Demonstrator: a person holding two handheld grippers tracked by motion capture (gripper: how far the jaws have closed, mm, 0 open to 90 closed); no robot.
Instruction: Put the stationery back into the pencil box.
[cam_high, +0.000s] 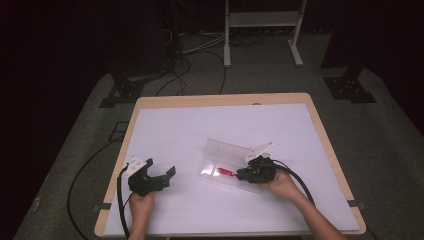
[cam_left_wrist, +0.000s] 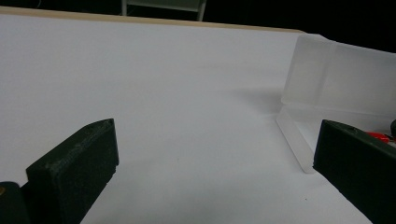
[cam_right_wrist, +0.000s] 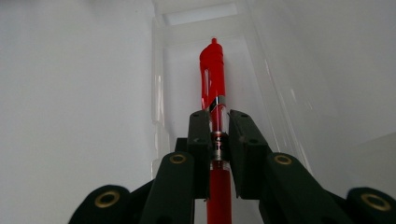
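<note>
Nearest in the right gripper view, the right tool (cam_right_wrist: 218, 135) has its two black pads pinched on the barrel of a red pen (cam_right_wrist: 214, 74), whose long axis runs straight ahead between the jaws and away from the camera, one end forward inside a clear plastic box (cam_right_wrist: 161, 102); the pen's glossy red body has a clear section with a metal band just at the pads (a detail the high view cannot give, since there the pen (cam_high: 225, 171) is only a small red streak just ahead of that tool). In the high view the right tool (cam_high: 241, 175) lies low over the box (cam_high: 225, 150), held by the person's right hand (cam_high: 282, 184), and the pen points away from it toward the left tool. That view also shows the box's frosted lid standing open on the far side of the tool, and the white sheet covering the wood-edged surface (cam_high: 220, 100). The left tool (cam_high: 170, 176), in the left hand (cam_high: 141, 201), sits well apart from the box, on the side the pen points to, its jaws spread with nothing between them. The left gripper view confirms this: two matte, blocky black pads (cam_left_wrist: 84, 158) stand wide apart over bare white surface (cam_left_wrist: 163, 84), and beyond the one at that view's right rises the translucent, smooth-walled box (cam_left_wrist: 327, 79), with a bit of red pen (cam_left_wrist: 380, 136) showing low inside it. Farthest off, the high view shows grey carpet (cam_high: 395, 150), cables and stand legs.
</note>
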